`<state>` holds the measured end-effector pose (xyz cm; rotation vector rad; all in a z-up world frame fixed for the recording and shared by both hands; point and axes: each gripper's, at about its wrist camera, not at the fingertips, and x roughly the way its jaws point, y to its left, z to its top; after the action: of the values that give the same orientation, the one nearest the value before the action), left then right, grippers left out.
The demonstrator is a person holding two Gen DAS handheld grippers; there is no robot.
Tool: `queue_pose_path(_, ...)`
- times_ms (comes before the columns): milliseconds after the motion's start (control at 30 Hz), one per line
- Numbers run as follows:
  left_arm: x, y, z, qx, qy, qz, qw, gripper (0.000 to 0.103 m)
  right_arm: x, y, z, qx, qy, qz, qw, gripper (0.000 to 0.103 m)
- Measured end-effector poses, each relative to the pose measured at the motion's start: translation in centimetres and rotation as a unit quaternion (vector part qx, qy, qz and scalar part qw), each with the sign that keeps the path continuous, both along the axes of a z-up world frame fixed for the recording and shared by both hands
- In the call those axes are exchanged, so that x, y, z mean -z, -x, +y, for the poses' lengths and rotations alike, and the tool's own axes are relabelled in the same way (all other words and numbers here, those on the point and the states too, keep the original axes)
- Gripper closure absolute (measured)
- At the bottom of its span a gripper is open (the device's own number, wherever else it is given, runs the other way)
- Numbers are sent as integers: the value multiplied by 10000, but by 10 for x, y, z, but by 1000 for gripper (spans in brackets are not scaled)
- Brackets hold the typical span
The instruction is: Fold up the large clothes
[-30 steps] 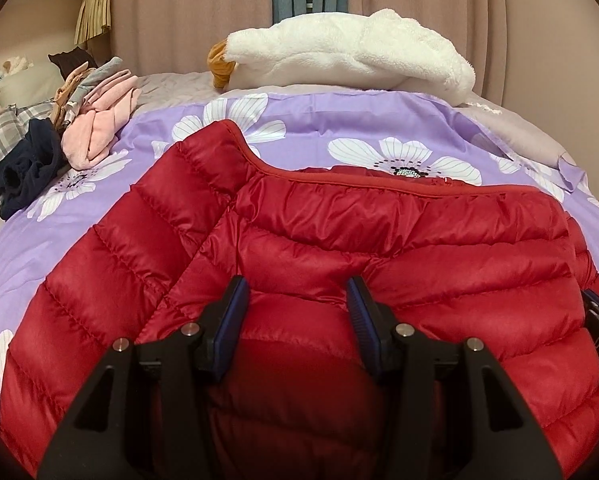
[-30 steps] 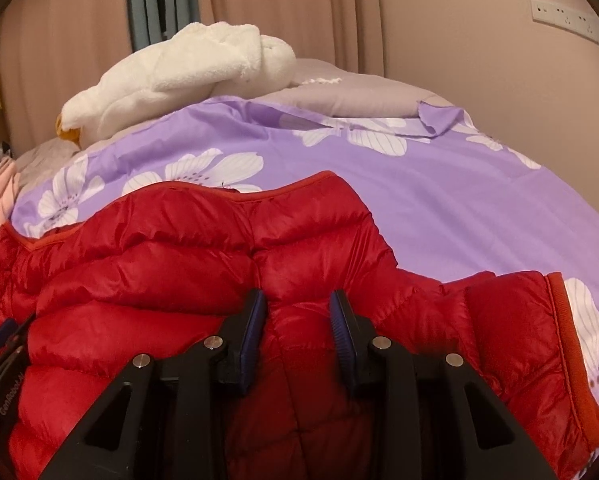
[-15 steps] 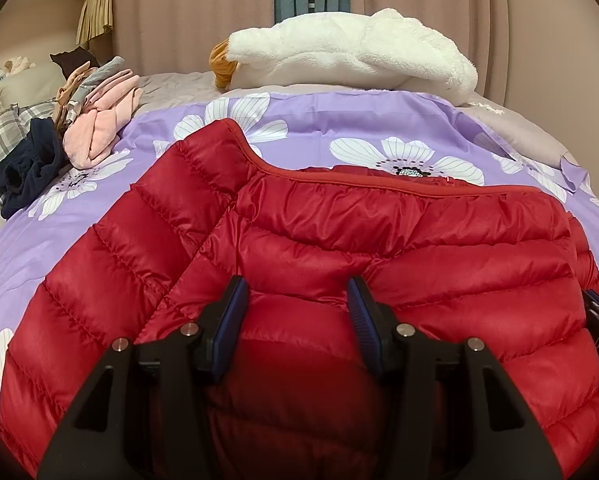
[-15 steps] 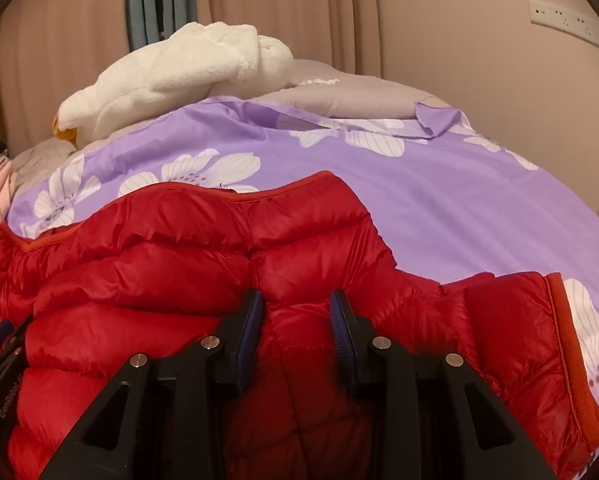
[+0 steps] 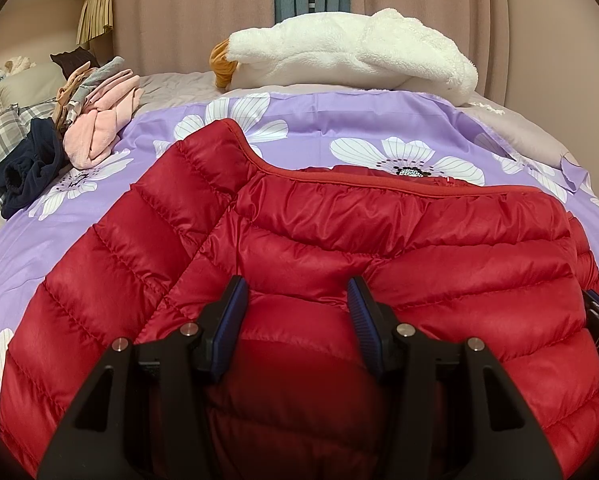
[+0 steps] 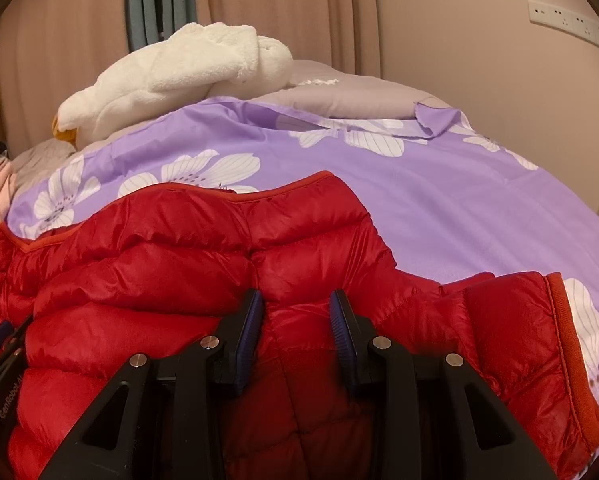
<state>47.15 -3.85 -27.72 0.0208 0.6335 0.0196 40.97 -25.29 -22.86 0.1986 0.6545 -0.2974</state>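
Red puffer jacket (image 5: 379,248) bulges between both clamped hand-held grippers (image 5: 295,312) (image 6: 297,320); white fleece (image 5: 351,52) and pink clothes (image 5: 99,128) beyond.

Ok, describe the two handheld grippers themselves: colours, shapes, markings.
Both the left gripper and right gripper are matte black, with angular arms with triangular cut-outs and round silver bolts. The fingers carry ribbed dark-blue pads. White lettering shows on the neighbouring gripper at each frame's edge. No hands, sleeves or cables show.

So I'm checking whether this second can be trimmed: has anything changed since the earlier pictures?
Nothing visibly changed. Both the left gripper and right gripper rest over the red puffer jacket as before, jaws no wider or narrower.
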Motion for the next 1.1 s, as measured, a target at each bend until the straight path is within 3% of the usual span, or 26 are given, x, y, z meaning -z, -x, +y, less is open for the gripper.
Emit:
queue_pose_path(800,-8,7,5,-43,9,-62,10000,49,-1,0,1,-12,35,55,10000,68)
queue_pose_path(900,-24,28,16,-14,-307,-261,9992,48,-11,2,3,-166,121,309,9993,67)
queue_pose_path(1033,-49,65,55,-370,-376,-678,9963,47,-38,34,5,-442,-573,-146,9973,58)
queue_pose_path(1100,-55,74,86,-706,22,-523,9961,44,-50,50,13,-570,-887,-432,9935,58)
